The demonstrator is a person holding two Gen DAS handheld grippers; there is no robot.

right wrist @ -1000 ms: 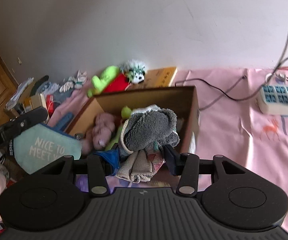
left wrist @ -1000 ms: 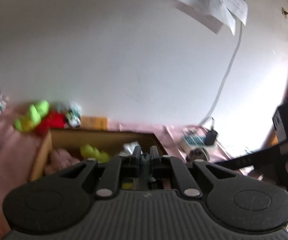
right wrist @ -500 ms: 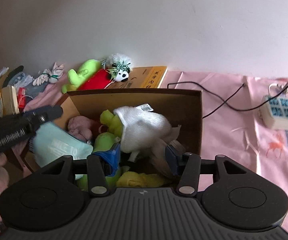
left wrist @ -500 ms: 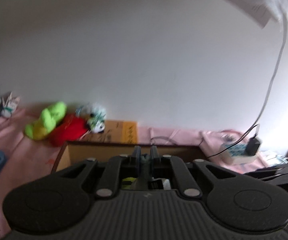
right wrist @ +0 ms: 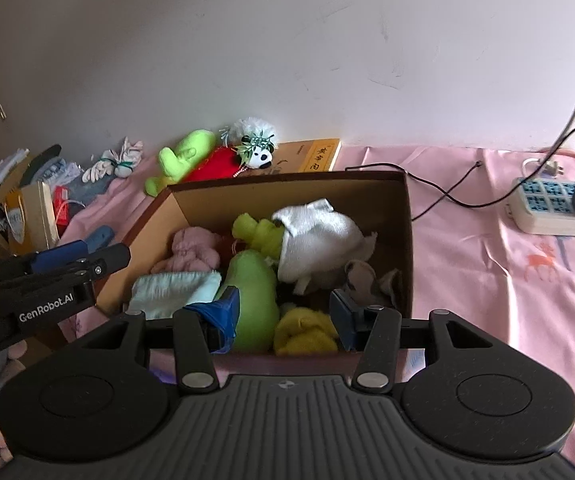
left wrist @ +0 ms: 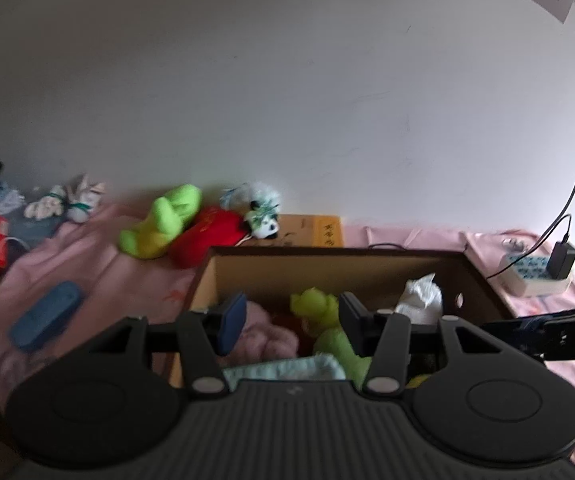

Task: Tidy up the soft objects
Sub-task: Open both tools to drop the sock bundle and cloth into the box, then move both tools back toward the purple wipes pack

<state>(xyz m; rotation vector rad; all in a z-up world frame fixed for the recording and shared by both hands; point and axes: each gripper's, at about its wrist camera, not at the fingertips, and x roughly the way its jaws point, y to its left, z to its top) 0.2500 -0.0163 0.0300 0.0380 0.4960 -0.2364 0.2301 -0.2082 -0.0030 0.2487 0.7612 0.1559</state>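
An open brown cardboard box point(right wrist: 403, 216) on the pink cloth holds soft things: a white fluffy cloth point(right wrist: 319, 236), a pale mint towel point(right wrist: 175, 288), a green plush point(right wrist: 253, 284), a pink plush point(right wrist: 195, 248). The left gripper point(left wrist: 291, 320) has just been opening its jaws; nothing sits between them. The right gripper point(right wrist: 283, 316) stands apart over the near wall, empty. Bare pink cloth lies right of the box.

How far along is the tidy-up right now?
Done: cardboard box already holds soft items, the mint cloth among them. In hand: nothing; left gripper, jaws just opened, and right gripper are empty. Left: green plush, panda and red toy behind the box.
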